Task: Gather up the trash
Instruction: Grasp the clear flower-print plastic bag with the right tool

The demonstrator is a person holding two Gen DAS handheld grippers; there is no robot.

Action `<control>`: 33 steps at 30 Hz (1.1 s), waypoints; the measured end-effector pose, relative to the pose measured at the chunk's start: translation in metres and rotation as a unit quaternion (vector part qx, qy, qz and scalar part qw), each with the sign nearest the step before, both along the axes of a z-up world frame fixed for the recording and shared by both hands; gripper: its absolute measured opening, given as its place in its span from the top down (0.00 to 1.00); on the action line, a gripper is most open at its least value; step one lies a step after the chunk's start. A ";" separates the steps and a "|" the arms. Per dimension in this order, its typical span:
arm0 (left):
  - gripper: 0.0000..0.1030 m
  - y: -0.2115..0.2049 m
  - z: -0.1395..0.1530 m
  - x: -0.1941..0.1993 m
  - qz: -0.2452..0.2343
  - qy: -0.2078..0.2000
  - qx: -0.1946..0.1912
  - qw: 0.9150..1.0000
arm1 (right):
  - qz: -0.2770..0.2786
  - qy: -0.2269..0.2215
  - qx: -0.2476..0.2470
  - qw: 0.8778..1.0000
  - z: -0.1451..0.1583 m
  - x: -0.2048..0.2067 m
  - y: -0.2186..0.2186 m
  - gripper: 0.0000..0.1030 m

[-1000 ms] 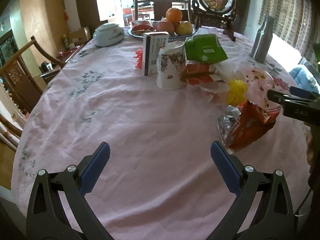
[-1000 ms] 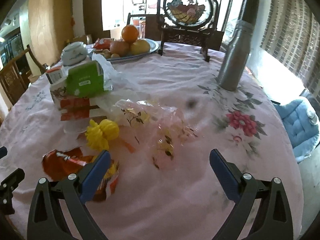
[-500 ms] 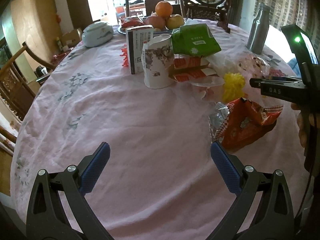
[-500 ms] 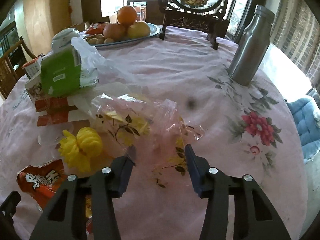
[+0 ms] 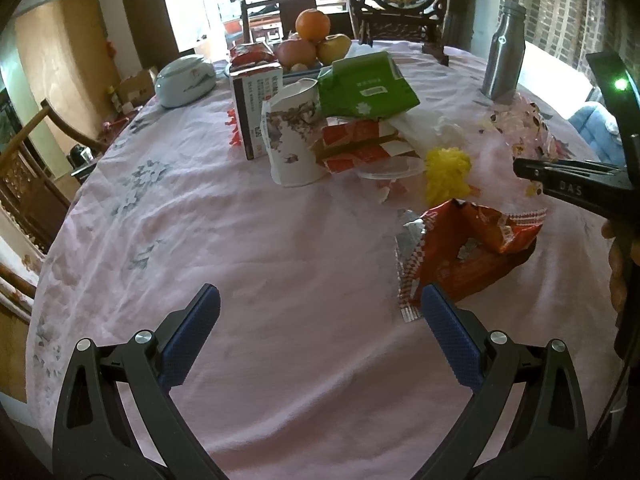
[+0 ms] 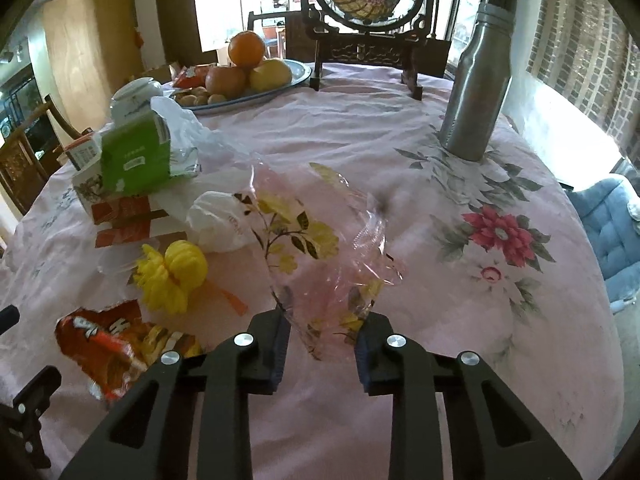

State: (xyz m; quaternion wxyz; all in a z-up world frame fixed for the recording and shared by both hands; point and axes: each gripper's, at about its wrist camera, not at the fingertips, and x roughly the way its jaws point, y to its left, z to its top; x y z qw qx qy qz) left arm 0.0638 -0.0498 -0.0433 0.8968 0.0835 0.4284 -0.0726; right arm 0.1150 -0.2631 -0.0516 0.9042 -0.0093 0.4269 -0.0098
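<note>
In the right wrist view my right gripper (image 6: 322, 344) has its jaws closing on a clear pink plastic bag (image 6: 316, 248) printed with yellow flowers. The bag's lower end is pinched between the pads and the rest stands up crumpled. An orange snack wrapper (image 6: 108, 344) lies torn to the left, with a yellow pompom-like scrap (image 6: 172, 276) behind it. My left gripper (image 5: 316, 300) hovers open over bare cloth with nothing between its fingers. The orange snack wrapper (image 5: 472, 244) lies just past its right finger. The right gripper (image 5: 532, 170) enters from the right edge of that view.
The pink tablecloth (image 5: 240, 240) also holds a flowered paper cup (image 5: 294, 140), a green packet (image 5: 364, 84), red-and-white cartons (image 5: 360, 144), a white plastic bag (image 6: 216, 224), a steel bottle (image 6: 476, 80), a fruit plate (image 6: 248, 76) and a lidded bowl (image 5: 184, 82). Wooden chairs stand at the left.
The right jaws went from wide apart to narrow, and the flowered plastic bag now rises between them. The left gripper stayed open and the orange wrapper sits closer to its right finger.
</note>
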 end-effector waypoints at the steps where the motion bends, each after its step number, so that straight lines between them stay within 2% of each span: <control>1: 0.06 -0.001 0.000 0.000 -0.001 -0.001 0.000 1.000 | 0.002 -0.001 0.001 1.000 0.001 -0.003 0.000 0.73; 13: 0.06 -0.017 -0.001 0.010 -0.023 0.001 -0.004 1.000 | 0.007 -0.019 0.019 1.000 0.011 -0.042 -0.005 0.73; 20: 0.06 -0.037 -0.012 0.031 -0.058 0.002 0.038 0.998 | 0.009 -0.026 0.025 0.999 0.016 -0.062 -0.009 0.73; 27: 0.06 -0.041 -0.019 0.041 -0.075 0.019 0.021 0.997 | 0.012 -0.031 0.027 0.999 0.020 -0.068 -0.008 0.73; 33: 0.06 -0.049 -0.022 0.043 -0.098 0.020 0.023 0.995 | 0.016 -0.028 0.028 0.999 0.018 -0.070 -0.004 0.73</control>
